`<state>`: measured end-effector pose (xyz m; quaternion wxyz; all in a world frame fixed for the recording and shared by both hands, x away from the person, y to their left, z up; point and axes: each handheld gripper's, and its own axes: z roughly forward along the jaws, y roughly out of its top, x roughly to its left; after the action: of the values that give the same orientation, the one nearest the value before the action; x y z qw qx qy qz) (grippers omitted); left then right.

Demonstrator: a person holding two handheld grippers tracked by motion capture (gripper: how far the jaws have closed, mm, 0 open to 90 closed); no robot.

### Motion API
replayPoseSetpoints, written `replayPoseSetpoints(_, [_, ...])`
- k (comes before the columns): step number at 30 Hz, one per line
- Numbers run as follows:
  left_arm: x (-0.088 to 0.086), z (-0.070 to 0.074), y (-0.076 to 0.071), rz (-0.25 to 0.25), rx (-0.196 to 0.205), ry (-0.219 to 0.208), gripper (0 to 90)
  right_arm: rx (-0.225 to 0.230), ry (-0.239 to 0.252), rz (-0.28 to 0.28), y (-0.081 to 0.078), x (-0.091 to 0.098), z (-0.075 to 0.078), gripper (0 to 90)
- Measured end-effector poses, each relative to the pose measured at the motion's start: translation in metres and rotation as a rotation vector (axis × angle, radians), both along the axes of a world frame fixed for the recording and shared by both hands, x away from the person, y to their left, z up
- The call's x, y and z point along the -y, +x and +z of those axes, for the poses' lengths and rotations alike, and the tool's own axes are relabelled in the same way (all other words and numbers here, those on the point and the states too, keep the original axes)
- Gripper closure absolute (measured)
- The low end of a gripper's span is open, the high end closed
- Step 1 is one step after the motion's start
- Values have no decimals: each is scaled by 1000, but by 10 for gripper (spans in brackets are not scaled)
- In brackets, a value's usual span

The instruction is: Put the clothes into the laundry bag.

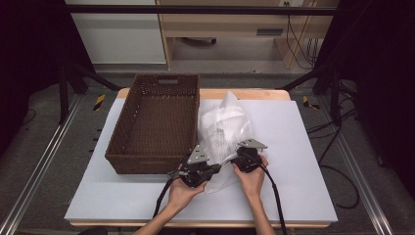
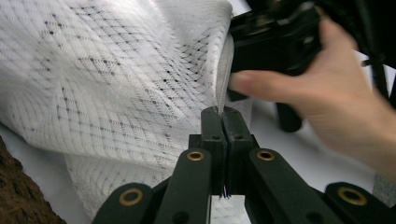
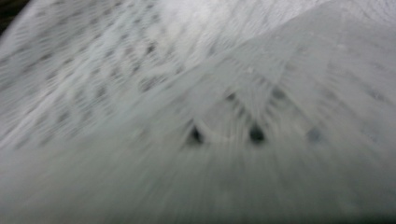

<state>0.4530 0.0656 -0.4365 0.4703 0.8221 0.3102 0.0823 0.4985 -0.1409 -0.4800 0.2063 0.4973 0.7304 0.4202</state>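
both grippers at the white mesh bag (image 1: 222, 132) beside the wicker basket (image 1: 156, 122). left gripper (image 2: 224, 116) clamped tight on the bag's edge, mesh spreading away ahead of its jaws. right gripper (image 1: 243, 155) pressed into the mesh, its grip impossible to tell.

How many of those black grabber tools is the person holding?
2. The left gripper sits beside the wicker basket's near corner, clamped on the white mesh bag's edge. The right gripper is just beyond it, against the same bag.
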Motion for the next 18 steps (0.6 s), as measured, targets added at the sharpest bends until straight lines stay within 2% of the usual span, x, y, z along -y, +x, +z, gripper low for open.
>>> replayPoseSetpoints(4, [-2,0,2,9,-1,-2,890,-3,28,63,-18,14,13,519])
replayPoseSetpoints(8, [-3,0,3,16,-1,-5,890,15,6,81,-36,27,21,447])
replayPoseSetpoints(10, [-3,0,3,18,0,-3,890,20,-32,89,-42,30,20,439])
replayPoseSetpoints(12, [-4,1,3,18,1,-5,890,6,-36,101,-49,33,18,434])
replayPoseSetpoints(14, [-4,1,3,19,3,-5,890,11,-58,104,-54,36,17,442])
replayPoseSetpoints(16, [-3,0,3,17,0,-3,890,17,-68,104,-56,39,16,444])
replayPoseSetpoints(18, [-3,0,2,16,0,0,890,2,-86,99,-57,40,14,444])
